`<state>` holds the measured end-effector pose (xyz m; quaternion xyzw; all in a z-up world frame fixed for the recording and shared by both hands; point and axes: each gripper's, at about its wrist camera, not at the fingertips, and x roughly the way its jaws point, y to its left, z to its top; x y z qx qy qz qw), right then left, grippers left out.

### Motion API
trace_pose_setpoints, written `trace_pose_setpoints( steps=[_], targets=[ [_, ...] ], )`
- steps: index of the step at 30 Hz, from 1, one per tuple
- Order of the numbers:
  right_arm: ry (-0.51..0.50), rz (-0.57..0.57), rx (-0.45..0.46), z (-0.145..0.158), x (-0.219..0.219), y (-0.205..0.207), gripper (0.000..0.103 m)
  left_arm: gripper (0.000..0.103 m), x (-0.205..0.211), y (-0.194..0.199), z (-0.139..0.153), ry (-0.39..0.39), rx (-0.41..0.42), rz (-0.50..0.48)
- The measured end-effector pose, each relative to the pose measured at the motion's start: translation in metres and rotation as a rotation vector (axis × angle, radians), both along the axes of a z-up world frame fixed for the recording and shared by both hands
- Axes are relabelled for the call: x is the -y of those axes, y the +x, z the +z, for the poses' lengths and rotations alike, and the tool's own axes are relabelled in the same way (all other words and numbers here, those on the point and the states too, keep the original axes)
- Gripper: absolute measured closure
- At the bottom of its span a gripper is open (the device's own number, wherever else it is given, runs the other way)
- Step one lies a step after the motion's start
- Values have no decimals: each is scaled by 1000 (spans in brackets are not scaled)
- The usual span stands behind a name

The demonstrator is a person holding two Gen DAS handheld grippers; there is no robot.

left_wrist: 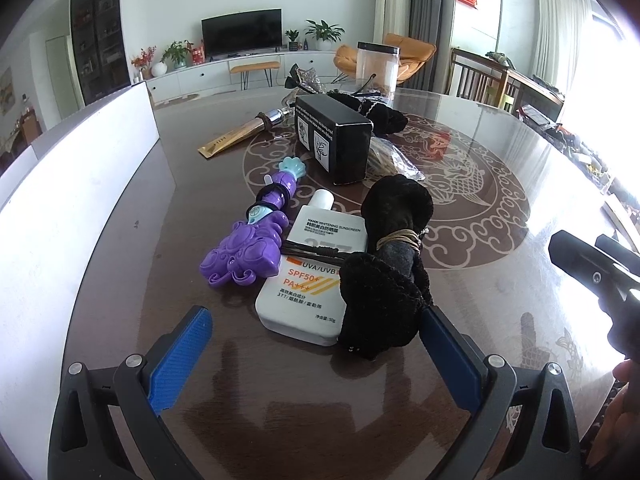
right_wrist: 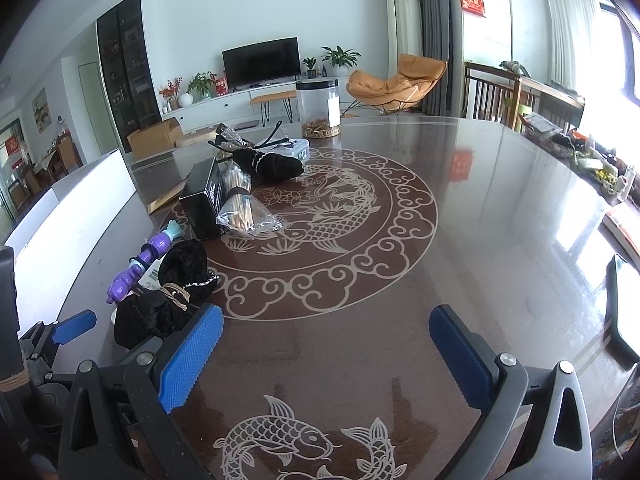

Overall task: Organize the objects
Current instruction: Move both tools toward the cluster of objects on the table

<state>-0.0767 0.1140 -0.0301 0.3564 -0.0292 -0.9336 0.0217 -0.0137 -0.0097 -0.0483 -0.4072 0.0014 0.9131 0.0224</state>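
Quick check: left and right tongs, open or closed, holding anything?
Left tongs: open, empty, with the sunscreen tube and black plush bundle lying on the table between the pads.
Right tongs: open, empty, over bare table.

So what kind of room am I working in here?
Most likely a home living and dining room: a television on a low cabinet, an orange lounge chair, and a glossy dining table with carp patterns.

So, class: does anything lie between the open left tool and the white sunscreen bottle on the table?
Nothing lies in front of the sunscreen bottle, which faces the left tool. But a black furry bundle overlaps its right edge, and a purple toy touches its left.
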Motion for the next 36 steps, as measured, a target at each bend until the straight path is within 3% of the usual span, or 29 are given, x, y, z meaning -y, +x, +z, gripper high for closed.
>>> trace_pose_setpoints(
  steps=[10, 25, 36],
  targets=[
    [-5, -3, 25, -4, -1, -3, 0, 0, 6, -2, -3, 44, 27, 14],
    [-7, -9, 43, -8, 0, -5, 0, 0, 6, -2, -3, 34, 20, 10],
    [-17, -32, 124, -22, -5, -15, 0, 0, 7, -4, -3, 45, 28, 12]
  ],
)
